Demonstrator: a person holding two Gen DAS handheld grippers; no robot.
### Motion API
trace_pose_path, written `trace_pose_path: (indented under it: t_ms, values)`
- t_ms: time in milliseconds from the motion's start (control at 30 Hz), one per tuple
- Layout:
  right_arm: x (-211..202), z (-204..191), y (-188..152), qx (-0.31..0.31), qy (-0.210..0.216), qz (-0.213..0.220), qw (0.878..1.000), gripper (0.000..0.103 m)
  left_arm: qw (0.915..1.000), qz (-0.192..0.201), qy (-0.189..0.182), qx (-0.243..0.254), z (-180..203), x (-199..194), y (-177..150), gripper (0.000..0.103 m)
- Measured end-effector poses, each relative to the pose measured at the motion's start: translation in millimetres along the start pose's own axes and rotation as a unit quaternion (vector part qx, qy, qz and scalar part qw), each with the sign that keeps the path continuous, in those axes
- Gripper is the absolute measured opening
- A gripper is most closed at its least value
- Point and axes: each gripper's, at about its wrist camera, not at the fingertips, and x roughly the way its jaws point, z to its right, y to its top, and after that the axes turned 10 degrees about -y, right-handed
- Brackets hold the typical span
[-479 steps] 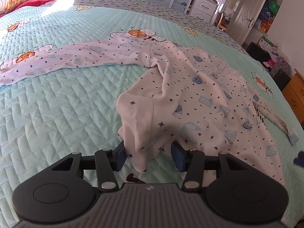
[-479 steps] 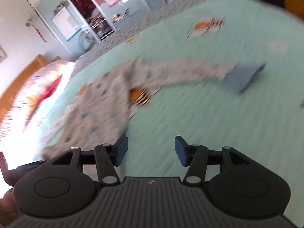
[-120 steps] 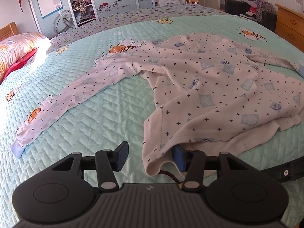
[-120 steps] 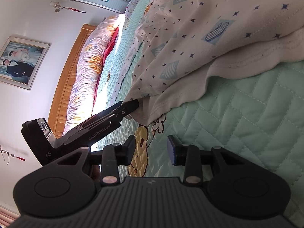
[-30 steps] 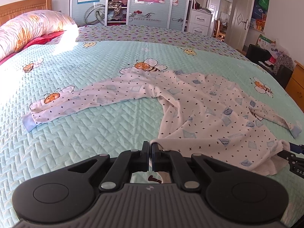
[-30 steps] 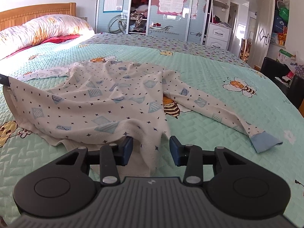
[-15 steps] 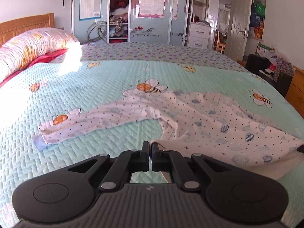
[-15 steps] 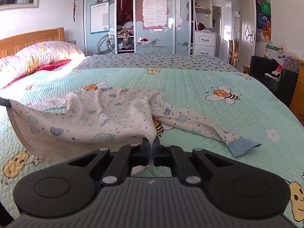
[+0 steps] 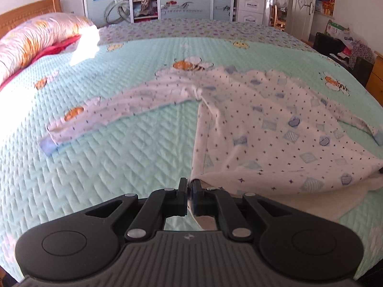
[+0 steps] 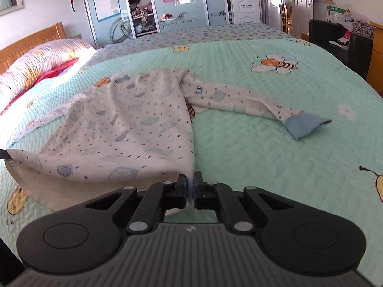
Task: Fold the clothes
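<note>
Left hand-held gripper [image 9: 189, 183] and right hand-held gripper [image 10: 190, 179] each clenched on a hem corner of the white patterned top [image 9: 270, 124], hem lifted taut between them, sleeves and upper body lying on the green quilted bed [image 9: 119, 157].

The shirt [image 9: 275, 124] is lying on the bed [image 9: 119, 148], sleeves reaching left and right; a pillow [image 9: 36, 38] is sitting far left.
</note>
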Motion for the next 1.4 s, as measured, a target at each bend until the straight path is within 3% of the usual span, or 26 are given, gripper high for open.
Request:
trace_pose_path:
  t_ms: [67, 133, 233, 300, 467, 700, 900, 967, 1167, 1400]
  values:
    - [4.4, 1.5, -6.6, -0.011, -0.026, 0.000, 1.000, 0.028, 0.9998, -0.006, -0.011, 0.016, 5.1, 3.5, -6.8, 0.005]
    - [6.8, 6.5, -10.3, -0.009, -0.041, 0.001, 0.999, 0.040, 0.9994, -0.006, -0.017, 0.031, 10.3, 5.8, -10.5, 0.006]
    - [4.1, 21.2, -13.6, 0.019, -0.043, 0.004, 0.999, 0.051, 0.9992, -0.009, -0.009, 0.039, 13.9, 11.8, -13.5, 0.020]
    - [3.1, 29.6, -15.1, 0.052, -0.025, -0.001, 0.998, 0.052, 0.9991, -0.012, -0.004, 0.040, 14.4, 14.9, -15.4, 0.029]
    - [2.0, 49.5, -20.7, 0.135, 0.011, -0.014, 0.991, 0.053, 0.9991, -0.018, 0.010, 0.036, 9.1, 19.0, -20.1, 0.035]
    - [0.4, 76.8, -28.4, 0.247, 0.061, -0.031, 0.966, 0.055, 0.9992, -0.028, 0.003, 0.029, 6.2, 21.0, -28.5, 0.042]
    - [-1.0, 39.0, -24.1, 0.111, 0.052, -0.026, 0.992, 0.058, 0.9994, -0.024, -0.001, 0.026, 2.1, 16.1, -37.4, 0.055]
    - [1.6, 28.6, -25.6, 0.075, 0.048, -0.026, 0.996, 0.059, 0.9996, -0.020, -0.003, 0.020, -1.6, 15.0, -40.2, 0.057]
    - [7.7, 12.4, -24.6, 0.044, 0.051, -0.028, 0.997, 0.065, 0.9998, -0.008, -0.012, 0.011, -11.3, 17.5, -41.1, 0.057]
    - [8.3, 12.5, -25.9, 0.052, 0.052, -0.033, 0.997, 0.066, 0.9984, 0.010, -0.020, 0.053, 2.1, 7.1, -32.8, 0.054]
